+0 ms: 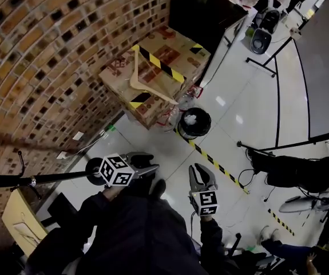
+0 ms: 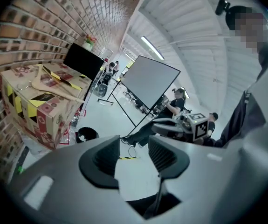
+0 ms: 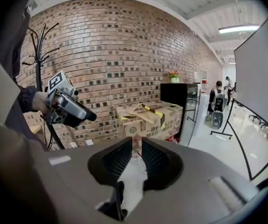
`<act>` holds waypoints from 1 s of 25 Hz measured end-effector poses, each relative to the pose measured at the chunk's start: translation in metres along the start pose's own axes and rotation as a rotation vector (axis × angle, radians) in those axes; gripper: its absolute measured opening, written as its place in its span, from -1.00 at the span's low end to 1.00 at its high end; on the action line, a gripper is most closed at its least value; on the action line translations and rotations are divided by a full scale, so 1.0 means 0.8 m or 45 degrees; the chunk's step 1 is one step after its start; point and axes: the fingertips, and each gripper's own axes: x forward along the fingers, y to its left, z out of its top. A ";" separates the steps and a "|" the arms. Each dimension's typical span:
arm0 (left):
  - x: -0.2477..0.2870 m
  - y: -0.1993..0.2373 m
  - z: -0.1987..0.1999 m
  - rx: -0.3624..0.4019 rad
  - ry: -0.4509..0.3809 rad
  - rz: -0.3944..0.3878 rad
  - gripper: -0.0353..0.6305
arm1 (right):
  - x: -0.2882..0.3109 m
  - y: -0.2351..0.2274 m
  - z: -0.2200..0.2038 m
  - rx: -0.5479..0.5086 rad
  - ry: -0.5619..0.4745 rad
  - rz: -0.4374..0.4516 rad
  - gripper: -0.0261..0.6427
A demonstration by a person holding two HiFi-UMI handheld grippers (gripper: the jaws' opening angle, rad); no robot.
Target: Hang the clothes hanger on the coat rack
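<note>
**Head view: both grippers empty, hanger lying far ahead**

Left gripper (image 1: 151, 165) holds its jaws half apart and right gripper (image 1: 202, 173) only narrowly apart, with nothing between either. The black metal coat rack (image 1: 55, 177) stands close at the left. The pale wooden clothes hanger (image 1: 153, 92) lies well ahead atop brown cardboard boxes (image 1: 170, 50) striped with yellow-black tape. The risk is that the narrow right jaws nudge it off the box instead of straddling it.

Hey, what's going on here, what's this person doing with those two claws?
A person holds a claw in each hand. The left claw and the right claw are both open and empty. The wooden clothes hanger lies untouched on the taped cardboard boxes by the brick wall. The coat rack stands on the person's left, with no hanger on it yet.
</note>
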 end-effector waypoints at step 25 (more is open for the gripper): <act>-0.043 0.220 0.145 -0.203 -0.230 0.153 -0.35 | 0.387 -0.042 0.099 -0.832 0.327 0.353 -0.53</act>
